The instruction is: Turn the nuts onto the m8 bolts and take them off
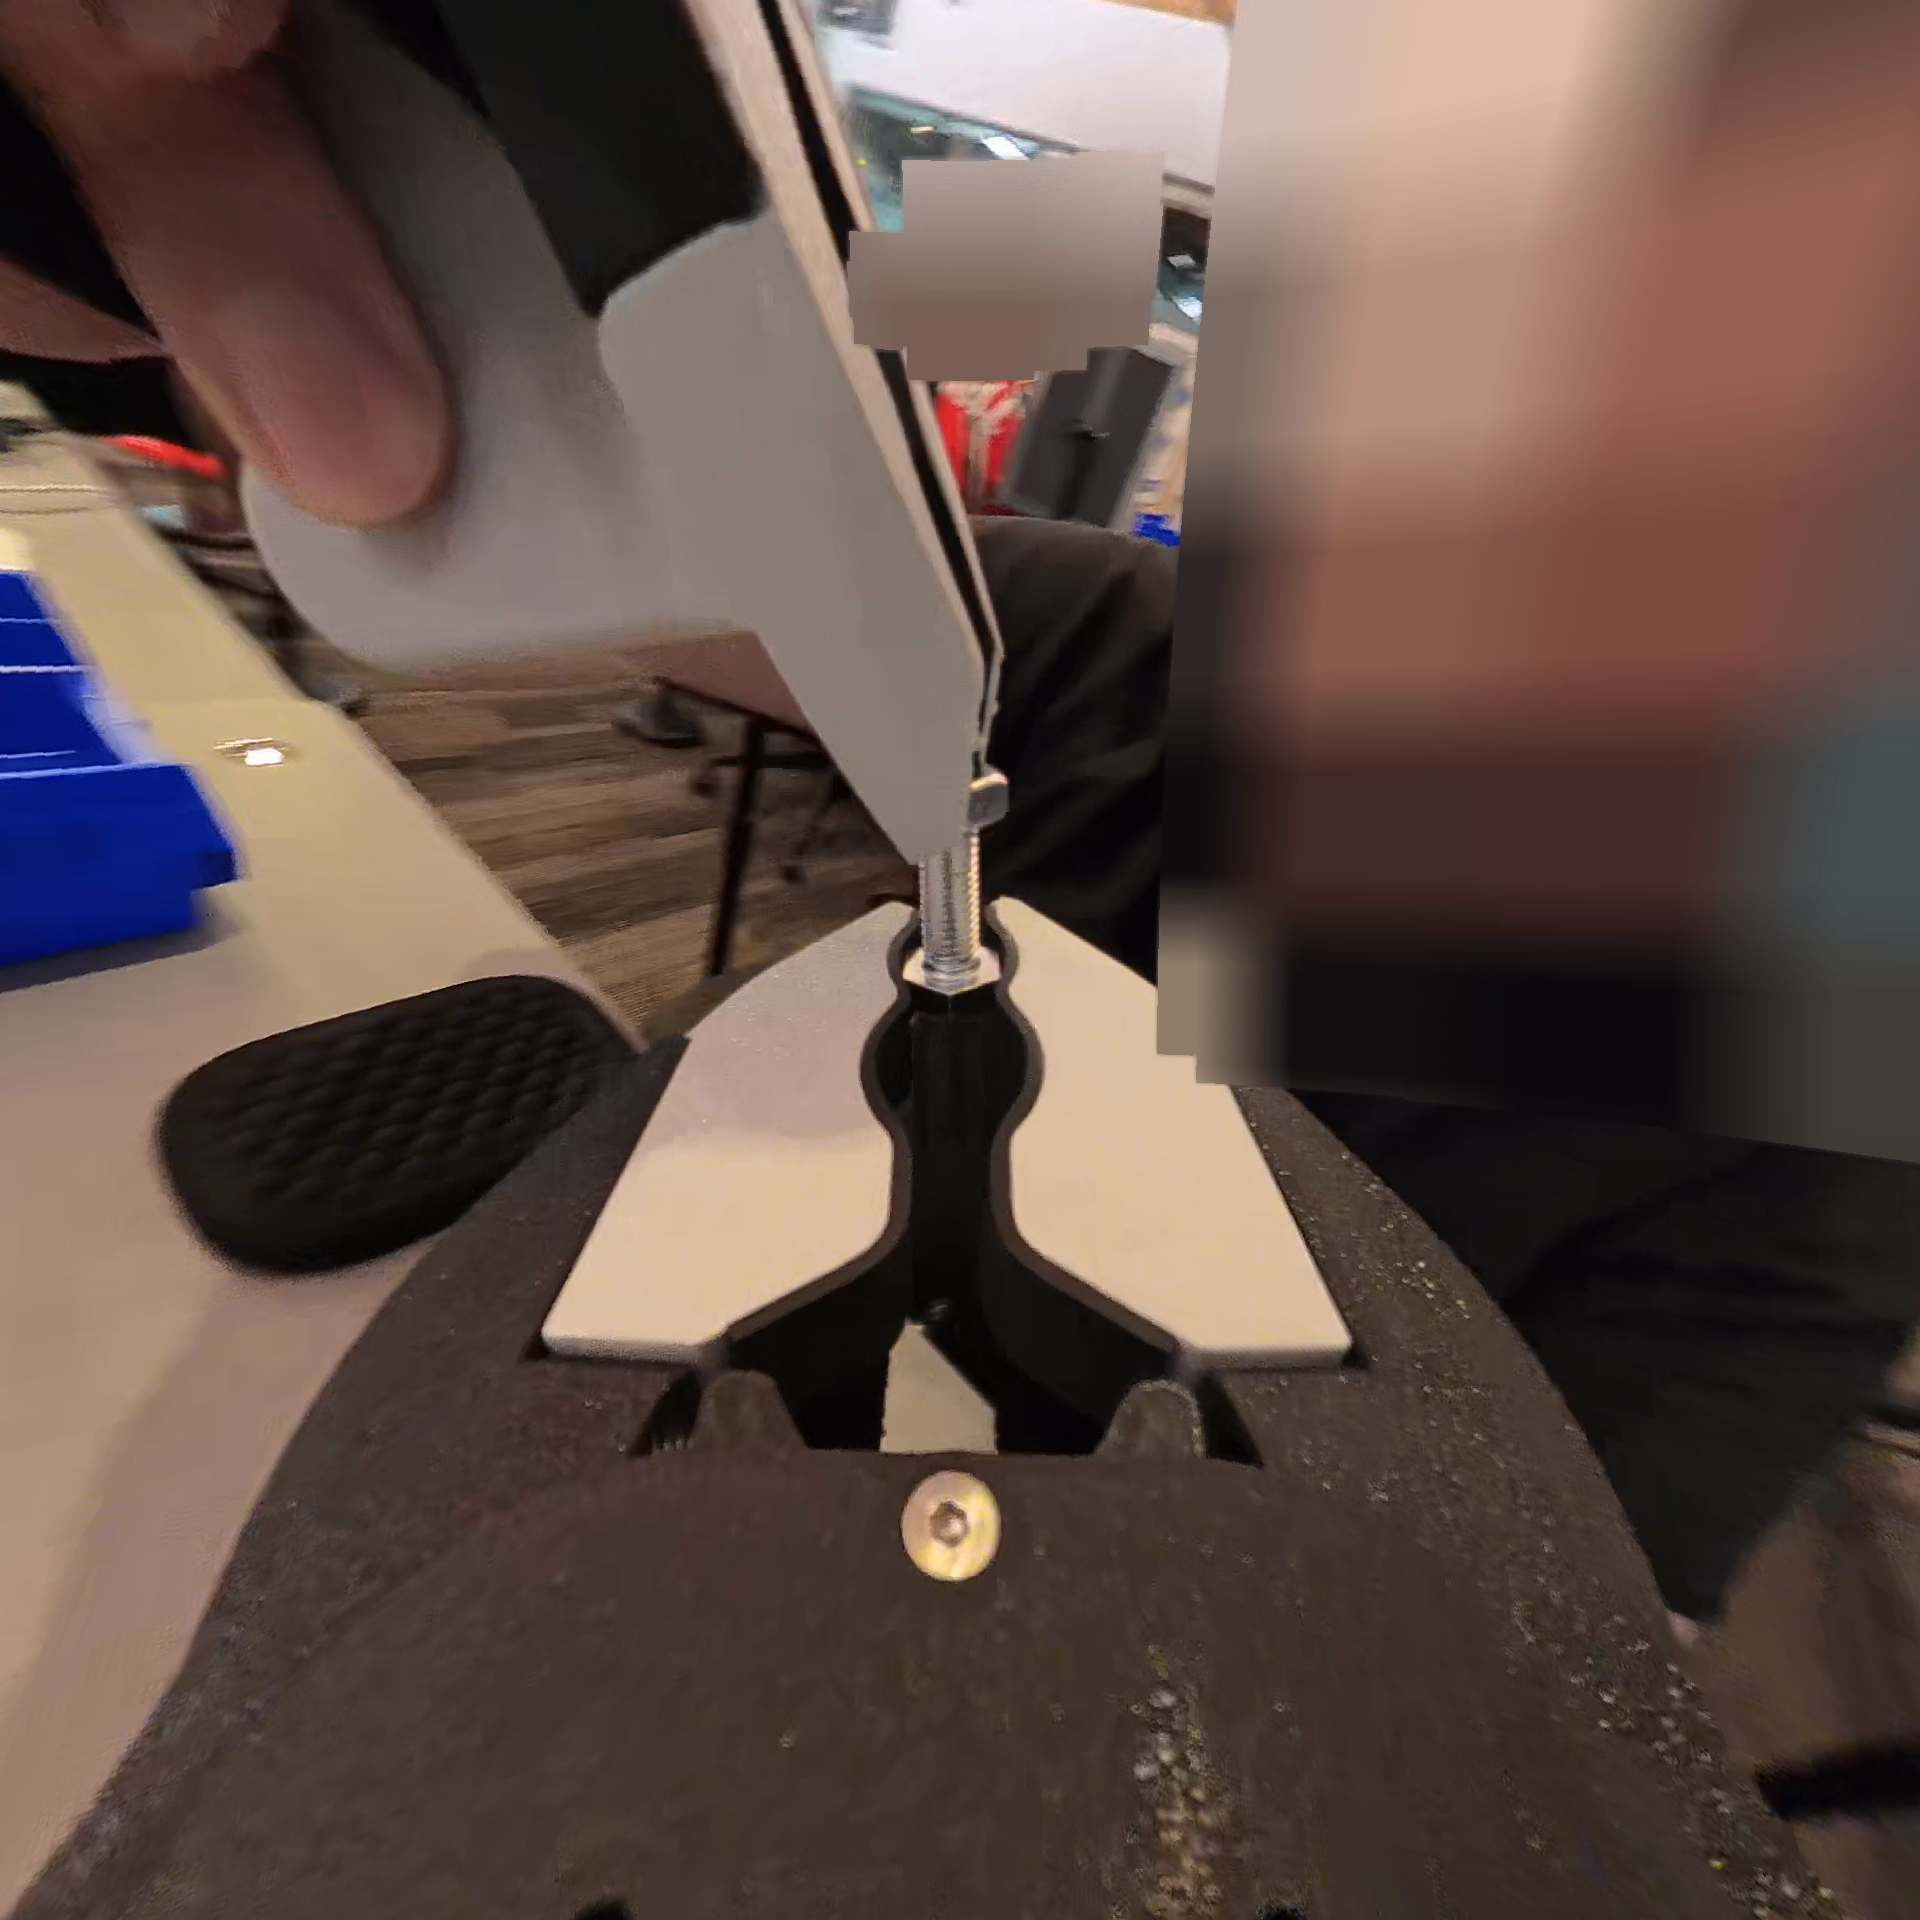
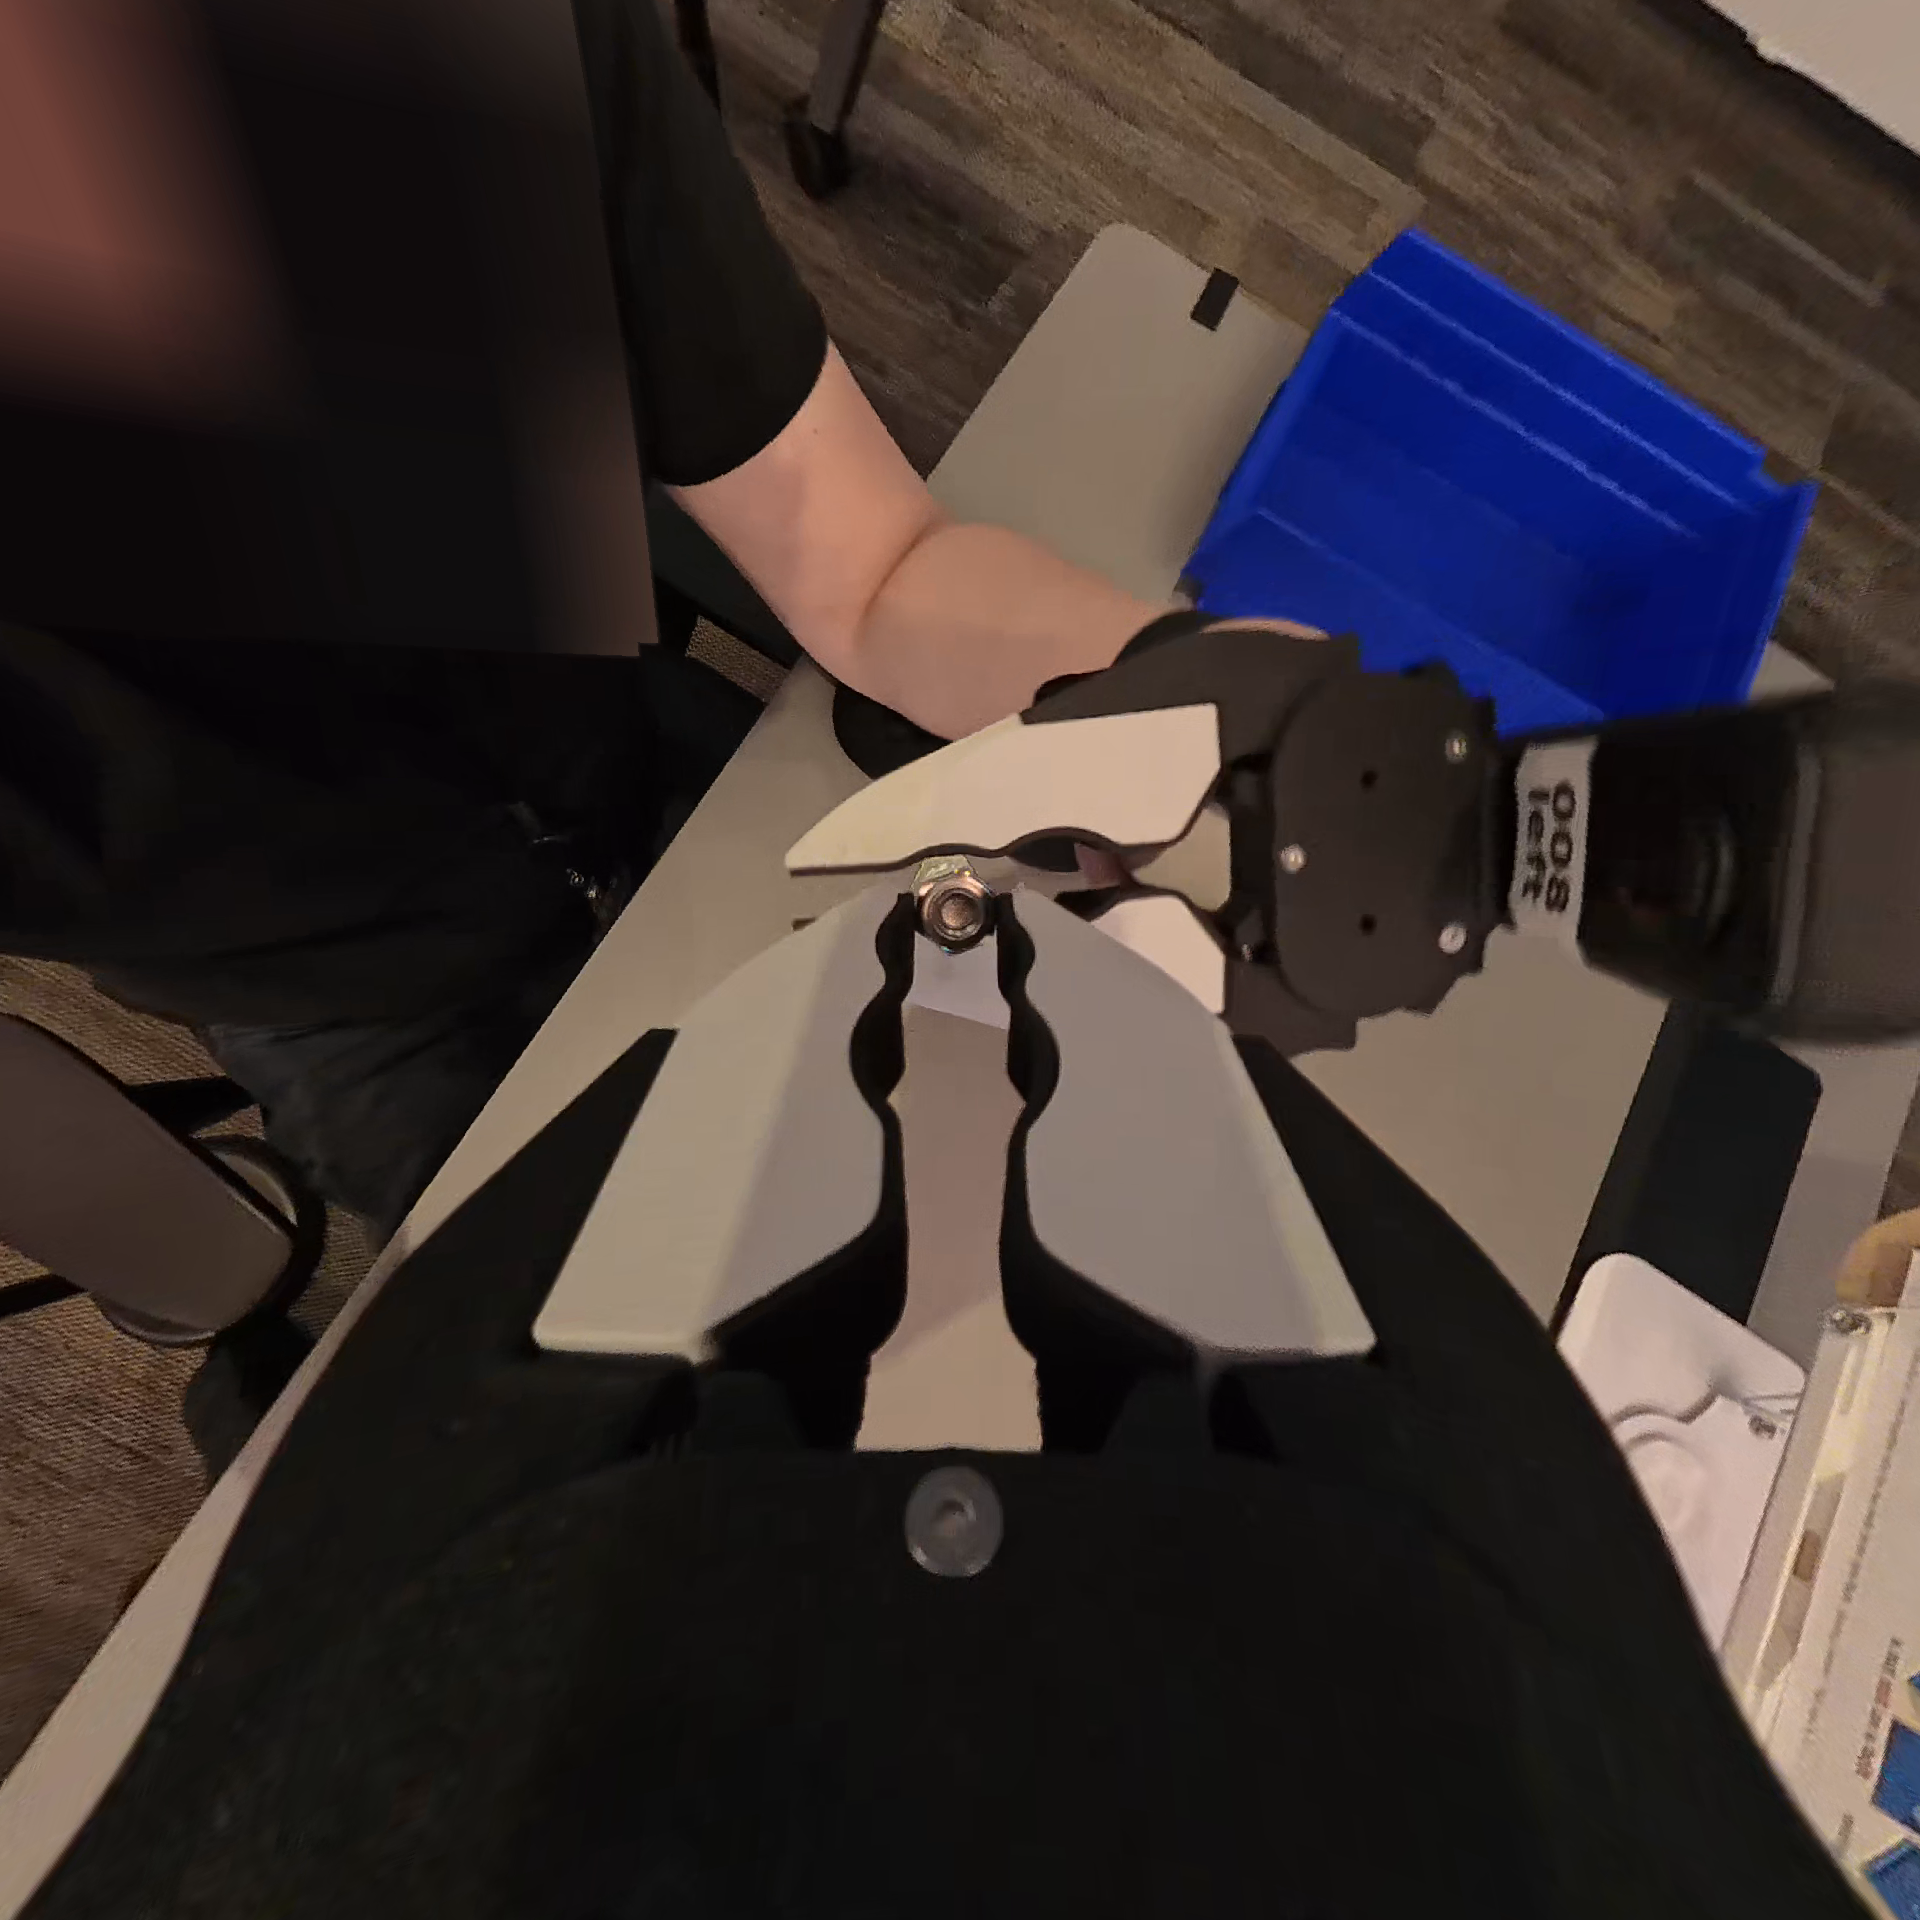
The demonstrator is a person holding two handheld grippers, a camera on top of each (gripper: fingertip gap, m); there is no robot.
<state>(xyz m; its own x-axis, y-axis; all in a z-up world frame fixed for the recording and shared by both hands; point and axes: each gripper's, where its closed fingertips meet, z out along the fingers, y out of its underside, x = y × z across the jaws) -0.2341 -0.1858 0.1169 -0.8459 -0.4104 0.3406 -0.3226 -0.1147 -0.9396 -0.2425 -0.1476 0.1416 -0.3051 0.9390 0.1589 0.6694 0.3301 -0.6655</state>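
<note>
Left wrist view shows the left gripper squeezed onto a silver nut. A bolt stands up out of the nut. The right gripper pinches the bolt's head from above. Both are held up in the air beside the grey table. A blue bin sits on it.

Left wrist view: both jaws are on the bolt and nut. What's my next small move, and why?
Probably twist the right gripper about the bolt axis, holding the left gripper steady. Left jaws clamp the nut, with bare thread above it; right jaws clamp the bolt head. Which direction, I cannot tell.
</note>
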